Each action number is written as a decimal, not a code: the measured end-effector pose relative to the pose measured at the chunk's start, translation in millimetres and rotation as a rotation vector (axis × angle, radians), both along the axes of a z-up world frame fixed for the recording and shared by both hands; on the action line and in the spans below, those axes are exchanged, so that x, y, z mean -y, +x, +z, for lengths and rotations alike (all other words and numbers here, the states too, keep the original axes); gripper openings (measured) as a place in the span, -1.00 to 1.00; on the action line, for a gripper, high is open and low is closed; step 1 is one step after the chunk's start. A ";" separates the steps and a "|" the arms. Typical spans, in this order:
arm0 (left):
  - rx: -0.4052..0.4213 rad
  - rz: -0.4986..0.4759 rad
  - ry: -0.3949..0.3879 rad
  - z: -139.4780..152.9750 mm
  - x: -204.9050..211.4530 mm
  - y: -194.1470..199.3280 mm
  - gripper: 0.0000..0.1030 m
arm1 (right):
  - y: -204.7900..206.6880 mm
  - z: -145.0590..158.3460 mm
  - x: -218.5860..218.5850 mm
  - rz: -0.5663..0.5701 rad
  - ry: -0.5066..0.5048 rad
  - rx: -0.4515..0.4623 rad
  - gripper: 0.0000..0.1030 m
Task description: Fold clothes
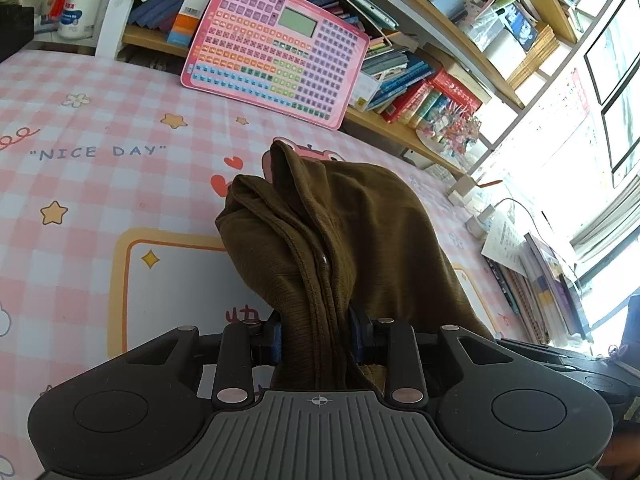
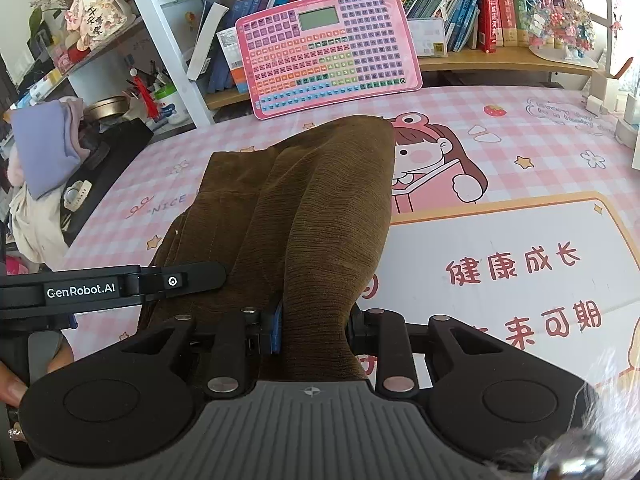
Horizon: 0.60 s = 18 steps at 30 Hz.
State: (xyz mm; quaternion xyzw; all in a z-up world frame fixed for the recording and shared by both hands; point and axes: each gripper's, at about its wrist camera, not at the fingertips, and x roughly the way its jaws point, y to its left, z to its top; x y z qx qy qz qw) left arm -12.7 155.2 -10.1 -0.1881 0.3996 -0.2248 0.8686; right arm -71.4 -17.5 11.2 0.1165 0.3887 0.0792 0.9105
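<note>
Olive-brown ribbed knit garment point(image 1: 340, 232) bunched and lifted off the table mat point(image 1: 80, 120), pinched in both tools. Left gripper point(image 1: 318, 334) clamped on a thick gathered fold, blue pads pressing either side; a hemmed edge with a small button runs up the bunch. Cloth drapes forward from the jaws in heavy folds, far tip sagging toward the mat. Right gripper point(image 2: 314, 330) likewise clenched on the same garment point(image 2: 304, 208), which spreads wider here, fine horizontal ribbing visible, several long vertical creases, far edge hanging over the mat's cartoon girl print point(image 2: 436, 168). Left tool's black arm shows at near left of the right wrist view, fingers of a hand point(image 2: 16, 384) below it. Mat is pink check with stars and "NICE DAY" text. Far side: pink keyboard toy point(image 2: 328, 48) leaning on a bookshelf point(image 2: 500, 56) full of books. Far left, pile of clothes point(image 2: 44, 152), lilac on top.
</note>
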 end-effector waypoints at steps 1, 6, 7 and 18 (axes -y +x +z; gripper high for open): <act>0.000 0.002 0.000 0.2 1.0 0.4 -0.44 | 0.4 0.6 0.1 0.003 -0.002 0.002 -0.51; -0.013 0.015 0.004 -1.2 6.5 3.3 -0.44 | 5.0 -0.7 5.5 0.018 -0.002 -0.002 -0.51; -0.016 0.019 0.006 -1.7 8.5 4.4 -0.44 | 6.4 -1.4 7.4 0.021 -0.001 -0.004 -0.51; -0.042 0.075 0.033 -1.7 46.2 31.2 -0.44 | 41.8 -9.5 49.7 0.082 0.027 -0.020 -0.51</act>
